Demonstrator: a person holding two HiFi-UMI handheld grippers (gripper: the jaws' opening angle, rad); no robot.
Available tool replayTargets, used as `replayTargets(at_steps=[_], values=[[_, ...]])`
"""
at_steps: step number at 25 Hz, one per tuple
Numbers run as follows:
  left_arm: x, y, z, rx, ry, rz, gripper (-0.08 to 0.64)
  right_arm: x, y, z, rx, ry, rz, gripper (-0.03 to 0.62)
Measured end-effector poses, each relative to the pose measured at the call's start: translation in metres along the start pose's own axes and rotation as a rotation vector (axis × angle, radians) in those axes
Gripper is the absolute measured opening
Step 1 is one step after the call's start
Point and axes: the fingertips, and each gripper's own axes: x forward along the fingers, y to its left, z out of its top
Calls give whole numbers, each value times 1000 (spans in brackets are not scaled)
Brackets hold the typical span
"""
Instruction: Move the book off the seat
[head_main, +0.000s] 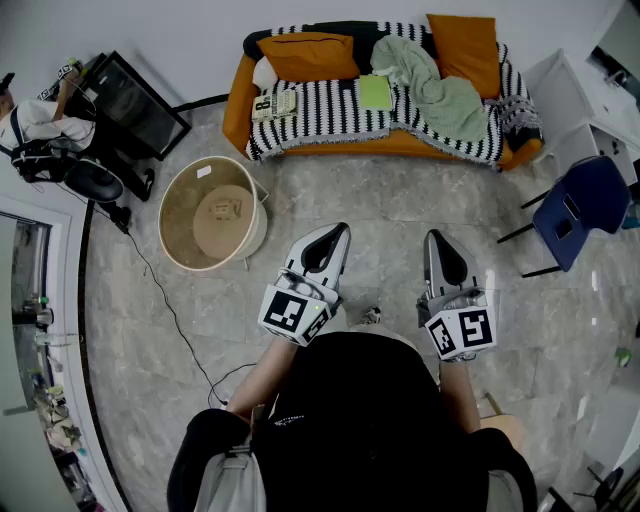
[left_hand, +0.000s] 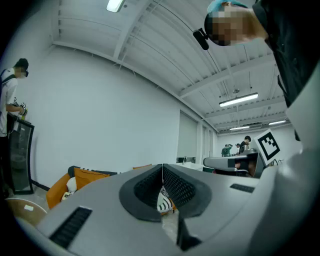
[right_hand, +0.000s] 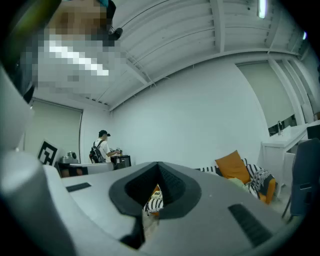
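Observation:
An orange sofa (head_main: 237, 103) with a black-and-white striped cover stands across the room by the far wall. On its seat lie a pale yellow book (head_main: 273, 104) at the left and a green book (head_main: 375, 92) in the middle, next to a crumpled green cloth (head_main: 435, 88). My left gripper (head_main: 337, 233) and right gripper (head_main: 437, 240) are held side by side over the marble floor, well short of the sofa. Both point toward it, shut and empty. The left gripper's jaws (left_hand: 162, 169) meet in a thin seam in the left gripper view. The right gripper's jaws (right_hand: 159, 166) do the same in the right gripper view.
A round beige basket table (head_main: 212, 212) stands on the floor ahead to the left. A blue chair (head_main: 580, 205) and a white desk (head_main: 585, 90) are at the right. A person (head_main: 30, 125) stands by a black cabinet (head_main: 135, 100) at the far left. Two orange cushions (head_main: 308, 55) lean on the sofa back.

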Motion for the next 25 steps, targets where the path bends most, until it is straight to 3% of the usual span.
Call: replayTargets(at_steps=[25], values=[[-5,-7,-10,-12,24,-48,12,-17,5,-5,-4,11,-56,14]])
